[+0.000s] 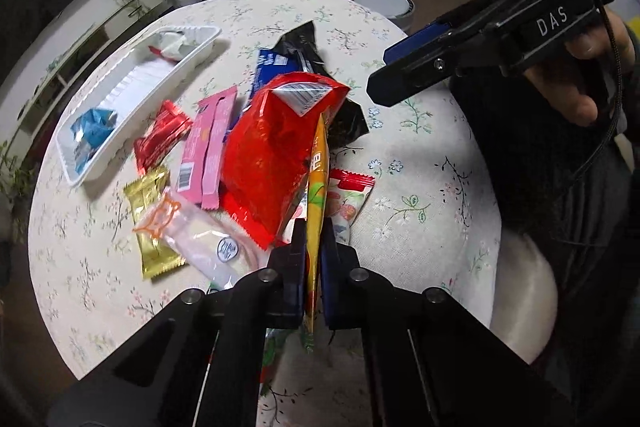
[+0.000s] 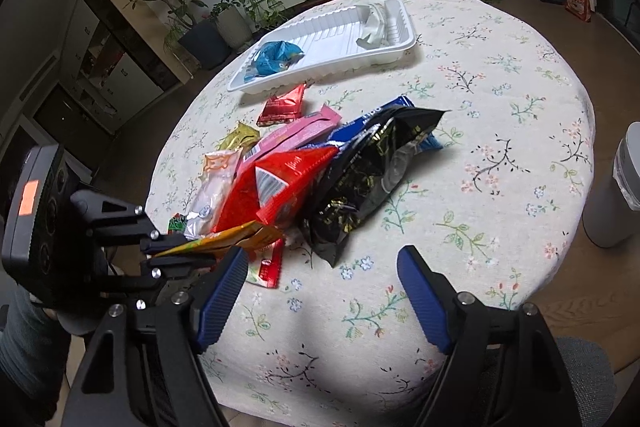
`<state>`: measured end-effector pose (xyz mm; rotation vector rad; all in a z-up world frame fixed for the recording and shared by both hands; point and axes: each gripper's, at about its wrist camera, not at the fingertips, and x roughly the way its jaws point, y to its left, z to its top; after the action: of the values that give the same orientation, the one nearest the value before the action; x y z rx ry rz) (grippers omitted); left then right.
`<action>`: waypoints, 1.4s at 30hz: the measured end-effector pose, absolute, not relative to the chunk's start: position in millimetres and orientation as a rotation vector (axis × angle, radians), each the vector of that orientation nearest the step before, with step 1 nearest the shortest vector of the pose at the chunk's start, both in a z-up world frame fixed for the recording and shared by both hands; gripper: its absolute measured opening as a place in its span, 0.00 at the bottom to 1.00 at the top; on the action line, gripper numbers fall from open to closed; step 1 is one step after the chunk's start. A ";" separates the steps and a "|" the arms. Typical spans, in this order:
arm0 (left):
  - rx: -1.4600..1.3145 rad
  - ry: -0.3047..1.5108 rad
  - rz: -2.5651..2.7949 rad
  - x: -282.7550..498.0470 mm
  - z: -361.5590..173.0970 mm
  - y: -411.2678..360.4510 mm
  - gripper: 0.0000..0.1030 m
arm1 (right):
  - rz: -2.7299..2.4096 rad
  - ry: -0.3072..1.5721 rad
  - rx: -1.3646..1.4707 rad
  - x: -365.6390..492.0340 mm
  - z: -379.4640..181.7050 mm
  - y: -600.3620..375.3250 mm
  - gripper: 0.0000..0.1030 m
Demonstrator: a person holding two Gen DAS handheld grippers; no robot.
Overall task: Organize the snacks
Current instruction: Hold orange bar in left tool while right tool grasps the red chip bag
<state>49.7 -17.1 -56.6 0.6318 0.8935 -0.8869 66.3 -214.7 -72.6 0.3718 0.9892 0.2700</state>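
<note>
My left gripper (image 1: pixel 313 227) is shut on a yellow-orange snack packet (image 1: pixel 318 167), held edge-on at the near side of the snack pile; it also shows in the right wrist view (image 2: pixel 228 241). A large red bag (image 1: pixel 272 151) lies against it, with a black bag (image 2: pixel 360 183), pink bar (image 1: pixel 208 147), gold packet (image 1: pixel 150 223) and small red packet (image 2: pixel 282 105) around. A white tray (image 2: pixel 340 35) at the far side holds a blue packet (image 2: pixel 276 57) and a white wrapper. My right gripper (image 2: pixel 320 267) is open and empty above the cloth near the pile.
The round table has a floral cloth (image 2: pixel 500 131). A white bin (image 2: pixel 624 187) stands by the table's right edge. Plants and a low TV shelf stand beyond the table. A clear-wrapped pastry (image 1: pixel 204 235) lies at the pile's near left.
</note>
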 end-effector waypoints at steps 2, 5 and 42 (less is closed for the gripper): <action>0.606 0.894 -0.879 49.1 -53.0 -12.1 0.03 | 0.274 0.983 0.380 69.1 -68.8 -212.9 0.78; 0.561 0.891 -0.867 44.3 -44.7 -2.8 0.03 | 0.282 0.966 0.366 73.2 -61.4 -206.3 0.78; 0.268 0.844 -0.727 10.3 -12.9 73.9 0.03 | 0.294 1.053 0.399 143.5 -86.0 -159.1 0.21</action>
<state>10.3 73.9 -12.9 0.2679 0.8443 -0.7271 143.5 -159.1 -86.0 0.3988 1.0527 0.2940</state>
